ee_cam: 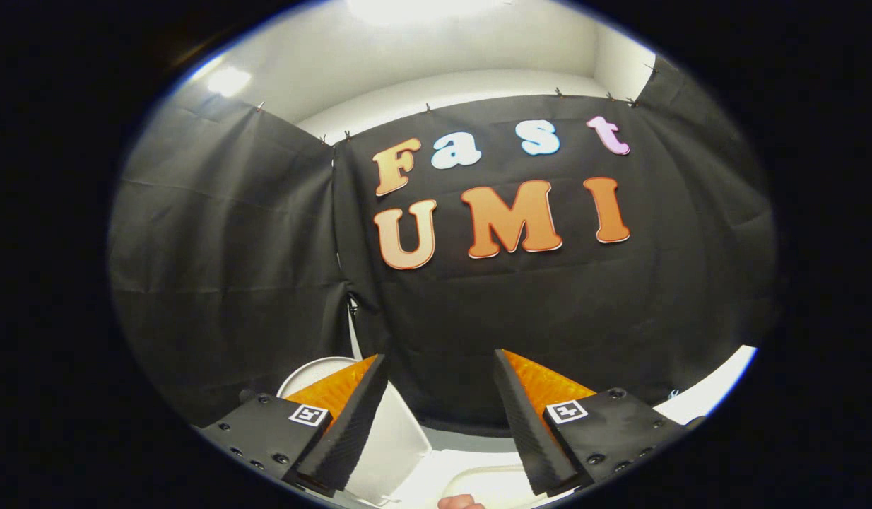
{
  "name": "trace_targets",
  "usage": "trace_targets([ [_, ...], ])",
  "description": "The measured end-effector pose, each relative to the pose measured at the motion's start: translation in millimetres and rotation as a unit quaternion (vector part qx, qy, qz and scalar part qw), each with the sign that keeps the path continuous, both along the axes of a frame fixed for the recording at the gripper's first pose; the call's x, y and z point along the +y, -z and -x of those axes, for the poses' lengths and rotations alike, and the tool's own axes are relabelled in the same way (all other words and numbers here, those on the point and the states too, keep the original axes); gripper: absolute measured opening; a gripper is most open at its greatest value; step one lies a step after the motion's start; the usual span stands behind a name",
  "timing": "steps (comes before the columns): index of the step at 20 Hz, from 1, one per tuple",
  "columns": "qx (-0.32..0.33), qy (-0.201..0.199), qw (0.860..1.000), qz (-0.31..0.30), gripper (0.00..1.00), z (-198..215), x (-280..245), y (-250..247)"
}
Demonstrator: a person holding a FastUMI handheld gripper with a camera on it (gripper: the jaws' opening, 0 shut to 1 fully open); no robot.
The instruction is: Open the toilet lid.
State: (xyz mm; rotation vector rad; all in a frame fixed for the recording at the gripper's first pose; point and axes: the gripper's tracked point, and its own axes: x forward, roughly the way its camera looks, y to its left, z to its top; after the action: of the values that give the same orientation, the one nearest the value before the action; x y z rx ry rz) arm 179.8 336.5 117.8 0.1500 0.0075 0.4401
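**Gripper view: lid looks raised, fingers apart and holding nothing**

Gripper view, nearest first: a bit of a hand (461,502) shows lowest down, between the finger bases. Above it the gripper (442,367) has its two fingers spread wide, jaws apart, nothing clamped between them. Only dark cloth and some white porcelain sit in the gap.

Toilet lid (386,438) is the white panel standing up just behind and beside the left finger, rounded top edge peeking out on that finger's outer side. It seems close to upright, leaning toward the booth wall (478,311) (exact tilt hard to tell through the fisheye). Whether the finger touches the lid, I cannot tell. White toilet body (471,474) shows low between the fingers, and more white rim curves out past the right finger (711,396).

Judgement: task looks nearly or fully done, lid up.

Risks from here:
- Lid not past its balance point, so if the finger draws off it could drop back shut and slam.
- Left finger is next to the lid's edge; a sideways pull-out could snag that edge and drag it down.
- Pushing further risks shoving the lid hard into the cloth behind and bouncing it back.

Farthest: black cloth wall, pale ceiling (422,42) above with bright lights.
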Motion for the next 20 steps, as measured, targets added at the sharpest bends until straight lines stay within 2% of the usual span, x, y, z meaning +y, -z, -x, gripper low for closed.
trace_targets([
  [3,-0.021,0.006,1.000,0.018,0.96,11.7,-45.8,4.6],
  [6,-0.026,0.000,1.000,0.007,0.96,23.0,-80.7,9.1],
  [8,-0.024,0.017,1.000,0.006,0.96,20.3,-112.7,16.6],
  [11,-0.023,0.042,0.998,0.035,0.96,22.6,-153.4,35.6],
  [17,-0.017,0.037,0.998,0.057,0.96,55.3,-197.7,76.9],
  [20,-0.023,0.051,0.997,0.056,0.97,70.5,-222.8,97.9],
])
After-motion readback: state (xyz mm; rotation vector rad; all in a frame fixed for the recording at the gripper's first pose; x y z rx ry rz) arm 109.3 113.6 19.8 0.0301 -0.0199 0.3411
